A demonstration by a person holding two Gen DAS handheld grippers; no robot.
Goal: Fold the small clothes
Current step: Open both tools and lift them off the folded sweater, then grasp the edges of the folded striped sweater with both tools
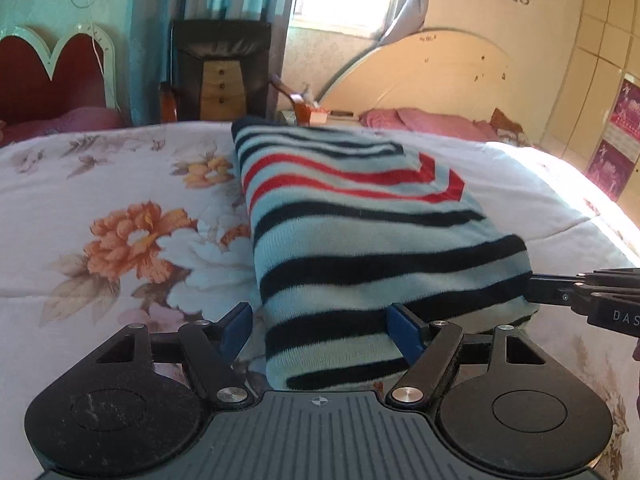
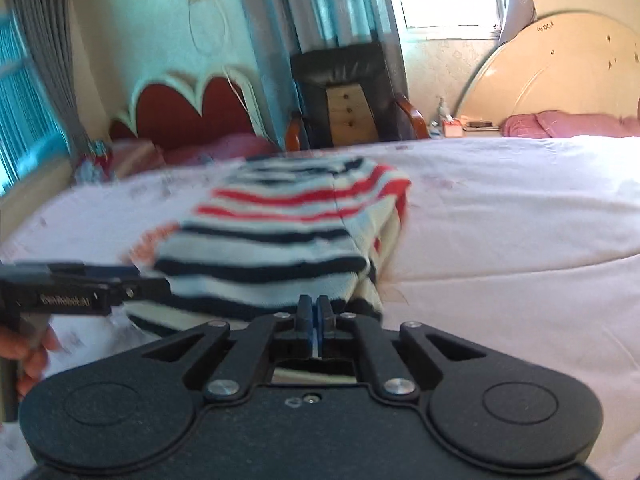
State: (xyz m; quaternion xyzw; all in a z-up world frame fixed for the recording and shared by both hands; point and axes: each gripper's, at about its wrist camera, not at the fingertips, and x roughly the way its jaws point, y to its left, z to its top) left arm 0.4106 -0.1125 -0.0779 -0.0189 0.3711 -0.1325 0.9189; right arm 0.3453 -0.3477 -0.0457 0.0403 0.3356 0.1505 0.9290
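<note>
A folded knitted sweater with navy, red and pale blue stripes (image 1: 360,240) lies on the floral white bedspread (image 1: 120,208). The left claw (image 1: 320,328) tilts downward, blue pads apart, straddling its near edge. The right claw (image 2: 313,316), also angled down, is clamped on the sweater's hem.

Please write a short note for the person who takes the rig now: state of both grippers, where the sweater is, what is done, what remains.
Left gripper: jaws wide, near edge of the striped sweater between them; pads not visibly pressing.
Right gripper: shut on the sweater's near hem.
Sweater: on the floral bedspread, already folded into a narrow stack.
Left: probably a final fold or tidy, then release.
</note>
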